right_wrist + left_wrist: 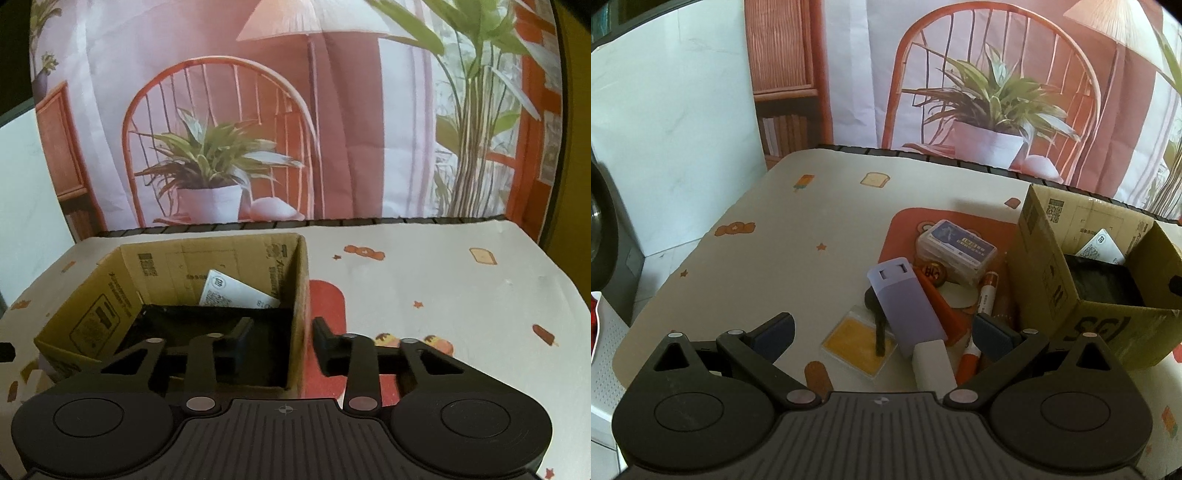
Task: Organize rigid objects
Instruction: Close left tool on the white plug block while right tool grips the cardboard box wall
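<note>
A pile of small items lies on the red mat (905, 229): a purple rectangular case with a white end (901, 306), a clear case with a yellow pad (857, 347), a black tool (877, 325), an orange piece (942, 306), a clear card box (955, 251), a gold coin (934, 273) and an orange-white marker (988, 291). My left gripper (884, 334) stands open low over the pile, gripping nothing. The cardboard box (221, 258) is beside the pile. My right gripper (282, 330) straddles its right wall (299, 314), one finger inside and one outside, with a gap showing at the inner finger.
The box (1052, 266) has a black lining and a white printed slip (236, 291) inside. The table carries a cream cloth with small prints (775, 240). A printed backdrop (332, 129) hangs right behind the table's far edge. A white surface (605, 332) stands at the left.
</note>
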Demonstrator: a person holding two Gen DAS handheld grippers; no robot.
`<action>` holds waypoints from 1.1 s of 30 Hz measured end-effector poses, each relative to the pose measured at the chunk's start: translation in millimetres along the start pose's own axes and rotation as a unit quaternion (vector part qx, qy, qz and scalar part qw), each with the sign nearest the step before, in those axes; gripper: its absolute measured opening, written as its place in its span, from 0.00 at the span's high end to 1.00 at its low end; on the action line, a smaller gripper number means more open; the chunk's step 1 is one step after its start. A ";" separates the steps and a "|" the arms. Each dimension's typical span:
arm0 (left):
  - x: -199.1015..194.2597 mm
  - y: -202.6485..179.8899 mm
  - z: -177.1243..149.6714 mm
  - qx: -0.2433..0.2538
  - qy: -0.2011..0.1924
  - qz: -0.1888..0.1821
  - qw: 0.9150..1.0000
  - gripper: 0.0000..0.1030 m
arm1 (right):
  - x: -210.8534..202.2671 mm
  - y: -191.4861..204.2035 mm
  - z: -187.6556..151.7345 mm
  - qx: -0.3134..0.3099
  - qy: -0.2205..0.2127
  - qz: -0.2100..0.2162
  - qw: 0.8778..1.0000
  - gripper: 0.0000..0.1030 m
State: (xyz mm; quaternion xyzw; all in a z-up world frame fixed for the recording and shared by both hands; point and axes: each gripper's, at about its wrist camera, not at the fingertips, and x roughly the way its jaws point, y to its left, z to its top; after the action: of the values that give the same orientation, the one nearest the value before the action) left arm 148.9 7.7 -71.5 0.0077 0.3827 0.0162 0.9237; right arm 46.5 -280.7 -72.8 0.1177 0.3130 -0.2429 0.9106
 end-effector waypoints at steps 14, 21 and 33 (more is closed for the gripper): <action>1.4 -1.7 -3.2 0.005 0.004 -0.005 1.000 0.01 | 5.6 -2.1 -2.9 0.002 0.011 -0.017 1.000 0.91; 2.4 0.1 -9.0 0.002 0.006 -0.013 1.000 0.09 | 5.3 -0.3 -3.4 0.000 0.010 -0.020 1.000 0.91; 10.3 -5.5 -16.5 0.003 0.012 -0.056 0.998 0.53 | 4.5 -1.4 -3.4 0.000 0.008 -0.019 1.000 0.92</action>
State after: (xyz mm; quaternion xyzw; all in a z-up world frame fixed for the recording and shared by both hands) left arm 144.7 2.6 -90.5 -0.0114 0.3938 -0.0368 0.9184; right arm 47.2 -282.3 -78.4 0.1133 0.3225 -0.2590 0.9034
